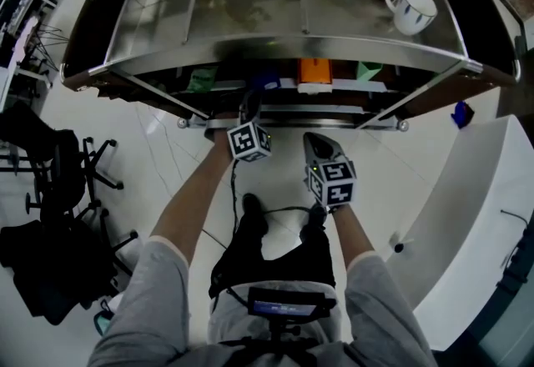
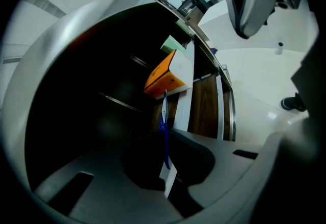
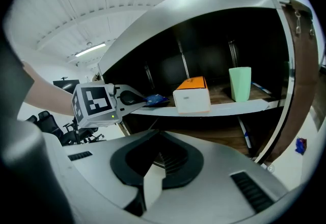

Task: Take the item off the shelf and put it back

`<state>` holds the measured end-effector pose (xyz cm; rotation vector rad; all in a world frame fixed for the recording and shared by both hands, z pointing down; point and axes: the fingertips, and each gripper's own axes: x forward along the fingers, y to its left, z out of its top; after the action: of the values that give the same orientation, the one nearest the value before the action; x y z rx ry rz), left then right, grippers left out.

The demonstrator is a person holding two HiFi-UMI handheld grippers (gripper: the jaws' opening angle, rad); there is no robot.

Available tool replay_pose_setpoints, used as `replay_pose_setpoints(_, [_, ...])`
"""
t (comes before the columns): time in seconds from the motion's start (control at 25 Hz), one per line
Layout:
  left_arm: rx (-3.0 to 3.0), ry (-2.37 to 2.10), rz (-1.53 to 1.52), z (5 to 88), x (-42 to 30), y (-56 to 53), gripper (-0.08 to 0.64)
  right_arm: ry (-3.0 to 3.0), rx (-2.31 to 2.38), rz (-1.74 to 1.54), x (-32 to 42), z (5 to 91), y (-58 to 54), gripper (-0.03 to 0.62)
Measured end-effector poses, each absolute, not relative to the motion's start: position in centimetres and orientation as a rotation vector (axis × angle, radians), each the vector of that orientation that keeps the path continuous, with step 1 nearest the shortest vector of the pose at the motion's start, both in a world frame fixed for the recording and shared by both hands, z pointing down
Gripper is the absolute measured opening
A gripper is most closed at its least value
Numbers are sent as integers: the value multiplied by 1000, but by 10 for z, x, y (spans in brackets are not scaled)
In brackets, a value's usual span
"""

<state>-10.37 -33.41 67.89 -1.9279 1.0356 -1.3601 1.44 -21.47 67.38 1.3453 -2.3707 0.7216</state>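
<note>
Blue-and-white flat packet, thin as a card, is pinched edge-on in my left claw. The left gripper view shows it standing upright between the two pads, which press onto it. I judge the edge-on grip is chosen because so flat a thing offers no other hold.

The packet sits at the claw's tip, over the front lip of the white shelf board. Whether it has cleared the board I cannot tell.

Ahead of the left claw and to its right stands a white box with an orange top, near the packet but apart from it. Beyond that box stands a pale green cup. Neither is touched. The claw reaches in at the open end of the row, I judge to avoid knocking them.

My right claw is pressed together with nothing between its pads. It hangs outside the shelf unit, beside the left arm, held back, I judge, to leave the left claw room.

Assessment: the taking-off half of the task is in hand, and the return to the shelf is not yet done.

Risk: the thin packet may pivot or slip in so narrow a pinch.
</note>
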Motion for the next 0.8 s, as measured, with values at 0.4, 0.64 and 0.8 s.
replay_pose_setpoints(0.4, [-2121, 1264, -1239, 588, -121, -273, 10, -2371, 1333, 647, 15, 600, -200, 9])
replay_pose_setpoints(0.64, [-2294, 1457, -1120, 537, -142, -232, 9, -2376, 1342, 603, 20, 559, -190, 9])
replay_pose_setpoints(0.8, [-2410, 1605, -1006, 511, -157, -203, 9, -2370, 1353, 589, 27, 543, -178, 9])
